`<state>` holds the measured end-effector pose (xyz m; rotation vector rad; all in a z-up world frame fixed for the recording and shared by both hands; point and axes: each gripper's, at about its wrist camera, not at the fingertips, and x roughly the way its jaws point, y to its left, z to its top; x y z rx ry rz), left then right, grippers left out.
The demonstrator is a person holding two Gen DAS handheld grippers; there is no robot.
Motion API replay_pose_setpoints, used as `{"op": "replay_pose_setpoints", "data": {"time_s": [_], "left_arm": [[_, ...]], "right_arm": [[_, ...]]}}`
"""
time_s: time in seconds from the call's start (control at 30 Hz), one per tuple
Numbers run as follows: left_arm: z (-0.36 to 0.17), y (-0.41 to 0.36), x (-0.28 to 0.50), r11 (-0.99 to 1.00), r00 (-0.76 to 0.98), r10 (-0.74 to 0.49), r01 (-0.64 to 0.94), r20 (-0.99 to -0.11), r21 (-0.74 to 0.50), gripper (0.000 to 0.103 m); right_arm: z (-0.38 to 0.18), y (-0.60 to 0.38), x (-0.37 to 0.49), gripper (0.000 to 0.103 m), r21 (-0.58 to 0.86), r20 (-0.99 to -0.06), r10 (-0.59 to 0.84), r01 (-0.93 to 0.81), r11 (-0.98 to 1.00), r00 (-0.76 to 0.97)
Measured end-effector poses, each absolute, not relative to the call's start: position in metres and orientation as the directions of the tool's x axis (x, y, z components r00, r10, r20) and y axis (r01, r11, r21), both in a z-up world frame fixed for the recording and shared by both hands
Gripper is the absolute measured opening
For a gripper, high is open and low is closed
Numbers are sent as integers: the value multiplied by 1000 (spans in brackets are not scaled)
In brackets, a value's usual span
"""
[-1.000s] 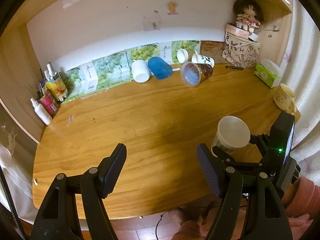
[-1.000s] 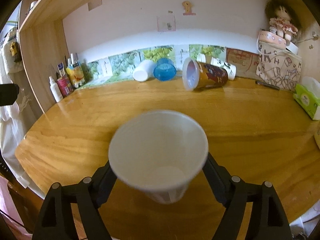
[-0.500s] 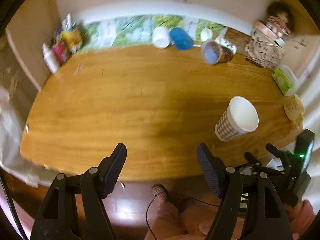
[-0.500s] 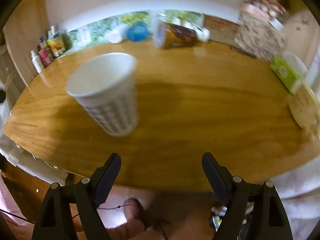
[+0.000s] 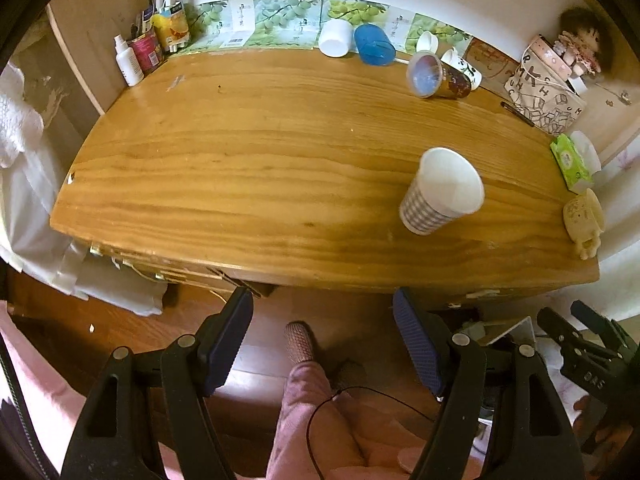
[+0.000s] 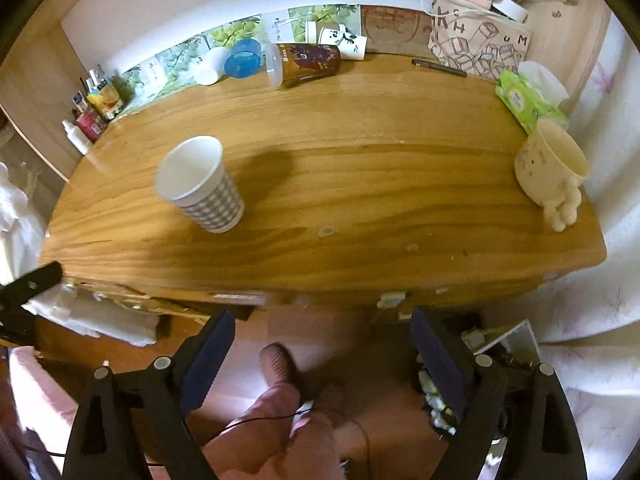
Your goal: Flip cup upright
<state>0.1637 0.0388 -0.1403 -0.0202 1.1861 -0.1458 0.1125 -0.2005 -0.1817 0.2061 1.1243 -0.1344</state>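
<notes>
Seen from the left wrist camera, a checked paper cup (image 5: 440, 192) stands upright, mouth up, on the wooden desk (image 5: 260, 160), toward its right side and well apart from everything else. The left gripper (image 5: 322, 344) hangs below the desk's front edge with its jaws spread wide and nothing between them, over the floor and a leg in pink trousers (image 5: 316, 408). Along the back wall lie a white cup (image 5: 335, 38), a blue cup (image 5: 374, 45) and a brown tumbler (image 5: 438, 78), all on their sides. A group of bottles (image 5: 148, 48) fills the far left corner, a printed bag (image 5: 544, 92) the far right, and a green tissue pack (image 5: 570, 160) sits near the right edge.

From the right wrist camera, the same cup (image 6: 200, 186) stands mouth up on the left half of the desk (image 6: 360, 180), casting a shadow to its right. The right gripper (image 6: 322, 346) is likewise held wide with nothing in it, in front of the desk edge. A cream mug (image 6: 550, 166) sits at the right edge, just beside the tissue pack (image 6: 528, 100).
</notes>
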Motion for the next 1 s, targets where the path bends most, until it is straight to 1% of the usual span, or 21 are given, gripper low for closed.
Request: {"op": "replay_pose_setpoints", "data": {"time_s": [0.1, 0.17, 0.27, 0.4, 0.47, 0.53, 0.77, 0.8, 0.83, 1.0], "left_arm": [[-134, 31, 153, 991, 356, -125, 82, -926, -102, 76], [-126, 24, 145, 990, 356, -138, 84, -924, -115, 76], [-112, 13, 134, 990, 407, -141, 81, -903, -118, 76], [-92, 1, 120, 992, 504, -114, 109, -856, -68, 77], [-83, 0, 112, 992, 557, -113, 115, -823, -58, 78], [-75, 2, 107, 994, 610, -96, 100, -787, -44, 85], [-52, 5, 100, 997, 706, -78, 59, -704, -51, 90], [-49, 6, 98, 998, 723, -62, 43, -688, -45, 96], [-47, 7, 96, 999, 739, -52, 29, -671, -45, 99], [-36, 8, 86, 999, 792, -33, 4, -609, -49, 99]], "right_arm": [[-168, -197, 102, 93, 119, -915, 20, 222, 968, 404], [-158, -195, 93, 101, 146, -913, 47, 219, 965, 405], [-142, -192, 80, 101, 160, -908, 63, 204, 966, 415], [-123, -191, 62, 101, 205, -885, 97, 195, 959, 455], [-115, -189, 54, 102, 206, -868, 89, 189, 960, 489], [-107, -188, 47, 103, 187, -843, 59, 189, 964, 535], [-76, -186, 40, 103, 165, -756, 28, 149, 975, 653], [-71, -187, 40, 103, 162, -739, 26, 140, 977, 673], [-67, -187, 40, 103, 156, -723, 24, 129, 979, 690], [-60, -188, 41, 103, 150, -719, 42, 95, 984, 694]]}}
